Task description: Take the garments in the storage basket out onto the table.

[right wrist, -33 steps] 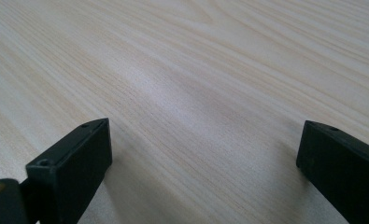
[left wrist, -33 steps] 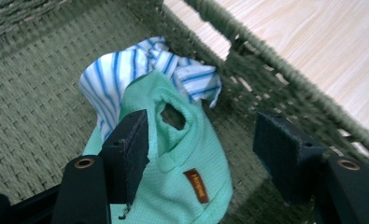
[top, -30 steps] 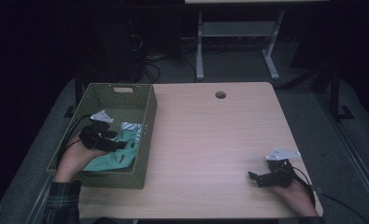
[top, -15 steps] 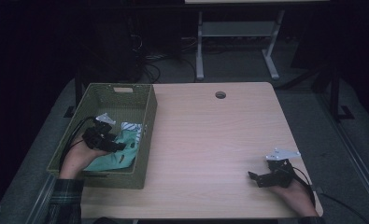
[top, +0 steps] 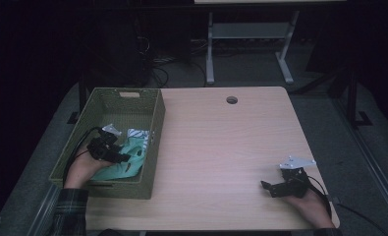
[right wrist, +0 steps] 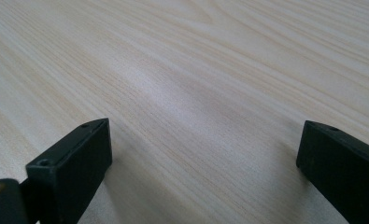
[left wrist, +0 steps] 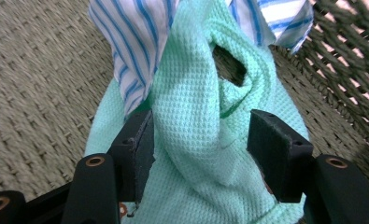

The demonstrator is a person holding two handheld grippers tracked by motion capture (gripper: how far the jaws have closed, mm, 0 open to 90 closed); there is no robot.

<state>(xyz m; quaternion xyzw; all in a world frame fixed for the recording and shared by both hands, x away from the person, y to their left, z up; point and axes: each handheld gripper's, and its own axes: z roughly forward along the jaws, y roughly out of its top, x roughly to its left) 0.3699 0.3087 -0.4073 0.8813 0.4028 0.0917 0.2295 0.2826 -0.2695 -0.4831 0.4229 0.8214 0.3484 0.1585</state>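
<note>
The tabletop (top: 221, 147) is a light wood surface with a round cable hole (top: 232, 100) near its far edge. The landmark is the green woven basket (top: 154, 142), which stands on the tabletop's left portion and runs from the near edge toward the far edge.

Inside the basket, toward its near end, lies a mint-green waffle cloth (left wrist: 196, 140), bunched into a raised fold. A blue-and-white striped cloth (left wrist: 135, 42) lies inside the basket just beyond the mint cloth, touching it and partly overlapping it.

The left tool (top: 114, 155) is inside the basket, lowered onto the mint cloth. In the left gripper view its jaws straddle the raised fold: the left pad (left wrist: 145, 140) touches the cloth, while a narrow gap remains at the other pad. The jaws have just been closing with the fold between them, but they do not yet pinch it.

The right tool (top: 270, 188) rests on the tabletop well to the right of the basket, near the near right corner. Its jaws are spread wide over bare wood, with nothing between them.
</note>
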